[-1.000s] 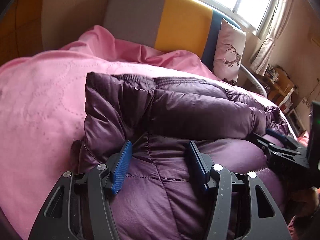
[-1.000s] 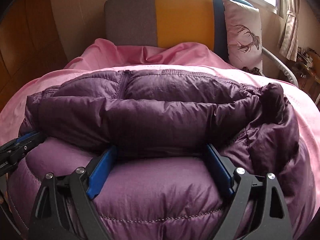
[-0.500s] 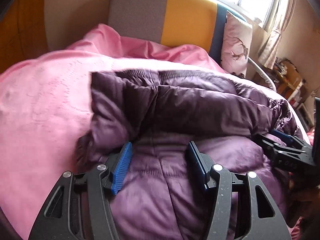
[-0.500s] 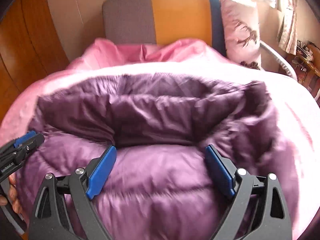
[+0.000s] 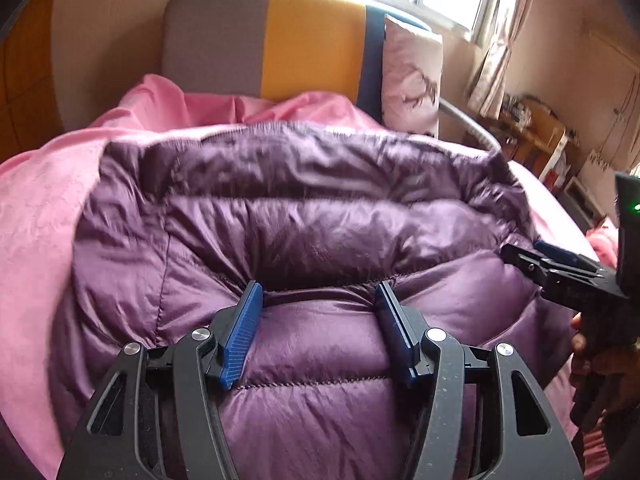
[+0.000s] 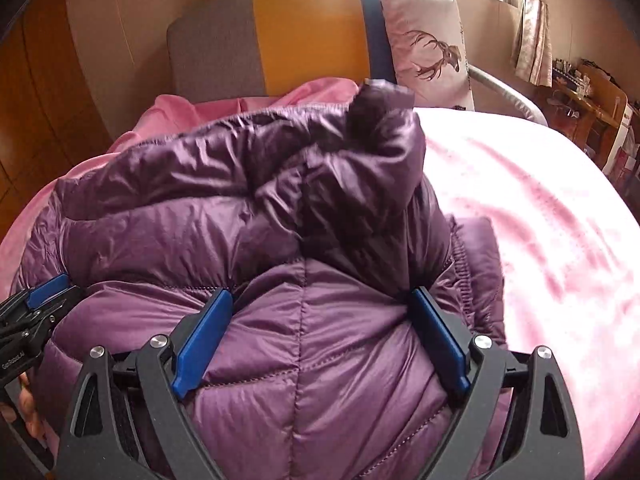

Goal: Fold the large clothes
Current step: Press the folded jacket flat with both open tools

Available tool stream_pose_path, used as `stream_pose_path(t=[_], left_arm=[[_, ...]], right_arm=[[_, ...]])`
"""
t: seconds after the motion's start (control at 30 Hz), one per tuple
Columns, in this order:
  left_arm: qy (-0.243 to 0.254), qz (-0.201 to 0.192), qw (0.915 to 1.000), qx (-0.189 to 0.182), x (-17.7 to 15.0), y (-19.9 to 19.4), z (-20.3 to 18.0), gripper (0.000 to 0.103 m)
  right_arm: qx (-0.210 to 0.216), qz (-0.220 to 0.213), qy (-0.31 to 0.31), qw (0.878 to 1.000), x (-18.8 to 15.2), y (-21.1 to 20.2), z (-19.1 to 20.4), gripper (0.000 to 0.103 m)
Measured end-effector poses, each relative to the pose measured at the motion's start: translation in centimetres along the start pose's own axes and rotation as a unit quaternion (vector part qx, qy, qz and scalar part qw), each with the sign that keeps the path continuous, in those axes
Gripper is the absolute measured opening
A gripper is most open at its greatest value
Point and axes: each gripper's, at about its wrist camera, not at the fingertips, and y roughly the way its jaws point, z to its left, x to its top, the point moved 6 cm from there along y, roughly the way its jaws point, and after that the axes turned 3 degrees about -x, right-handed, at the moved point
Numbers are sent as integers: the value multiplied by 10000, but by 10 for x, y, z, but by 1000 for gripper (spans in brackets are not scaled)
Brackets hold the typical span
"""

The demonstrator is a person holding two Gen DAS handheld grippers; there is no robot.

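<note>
Puffy quilted purple down jacket (image 5: 304, 240) bunched mid-bed on the pink bedspread (image 5: 36, 208). Left gripper (image 5: 318, 328) and right gripper (image 6: 320, 344) each clamp a glossy padded fold.

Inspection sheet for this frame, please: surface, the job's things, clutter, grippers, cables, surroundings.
Surface: bed under a pink bedspread, rumpled near the headboard.
Job's things: one purple puffer jacket, bunched up across the bed with its near part bulging between both sets of jaws.
Clutter: nothing seen on the bed besides a deer-print pillow leaning upright against the headboard.
Grippers: left gripper and right gripper each have jacket fabric pinched between the blue pads; a hand shows behind each at the frame edges.
Cables: nothing seen.
Surroundings: grey, yellow and blue headboard, bright window with curtains, crowded wooden shelves beside the bed, wooden panelling on the other side.
</note>
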Motion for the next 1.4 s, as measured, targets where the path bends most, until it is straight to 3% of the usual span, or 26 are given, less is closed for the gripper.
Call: stream_pose_path(t=[0.2, 0.33, 0.4, 0.53, 0.7, 0.87, 1.0, 1.27, 1.33, 1.4], left_arm=[[69, 141, 9998, 98, -6, 19, 4, 58], [-57, 176, 9994, 285, 3, 8, 1, 58], [-121, 69, 9994, 301, 7, -3, -3, 67], [56, -289, 9993, 235, 8, -33, -18, 69], [73, -441, 9990, -2, 6, -52, -32, 69], [105, -449, 9989, -77, -5, -60, -41, 69], [93, -427, 9990, -80, -8, -61, -41, 69], [22, -377, 9992, -105, -13, -60, -36, 69], [22, -361, 9993, -119, -14, -59, -36, 69], [38, -336, 9993, -130, -15, -58, -35, 69]], right_arm=[[30, 56, 95, 9999, -5, 9, -4, 89], [42, 105, 121, 9999, -3, -5, -2, 91], [242, 10, 315, 9992, -4, -24, -4, 99], [400, -278, 923, 9945, -10, -59, -29, 101], [811, 84, 2106, 9742, -39, -61, -70, 101], [1339, 282, 2779, 9508, -55, -53, -84, 101], [1669, 313, 2830, 9440, -54, -51, -77, 101], [1735, 401, 2765, 9444, -51, -44, -60, 101], [1702, 411, 2763, 9450, -50, -41, -58, 96], [1658, 467, 2781, 9450, -50, -36, -53, 59]])
